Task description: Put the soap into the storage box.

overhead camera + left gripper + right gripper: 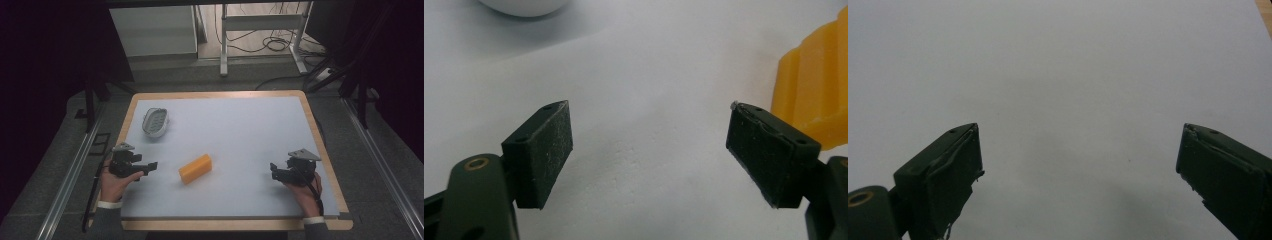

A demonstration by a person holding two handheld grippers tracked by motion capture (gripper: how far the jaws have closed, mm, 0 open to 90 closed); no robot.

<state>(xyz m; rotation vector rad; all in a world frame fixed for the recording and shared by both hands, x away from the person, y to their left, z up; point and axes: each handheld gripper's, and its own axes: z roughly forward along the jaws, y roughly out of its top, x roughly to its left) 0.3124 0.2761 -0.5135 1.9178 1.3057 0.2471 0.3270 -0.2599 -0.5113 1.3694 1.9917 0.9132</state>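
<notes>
A yellow ridged block (195, 168) lies near the middle of the white table top (240, 130). A white oval dish with a grey inset (155, 121) sits at the far left. My left gripper (151, 167) rests at the left, a little short of the block, jaws open and empty. In the left gripper view the block (814, 95) stands just beyond the right pad (769, 150), and the dish's rim (524, 6) shows at the top. My right gripper (274, 170) rests at the right, open and empty over bare table (1073, 90).
The white top has a wooden border (320, 140), close to my right hand. Metal rails (70, 175) run along both sides of the table. Beyond the far edge stand a white frame's legs (224, 45) and loose cables (272, 42) on the floor.
</notes>
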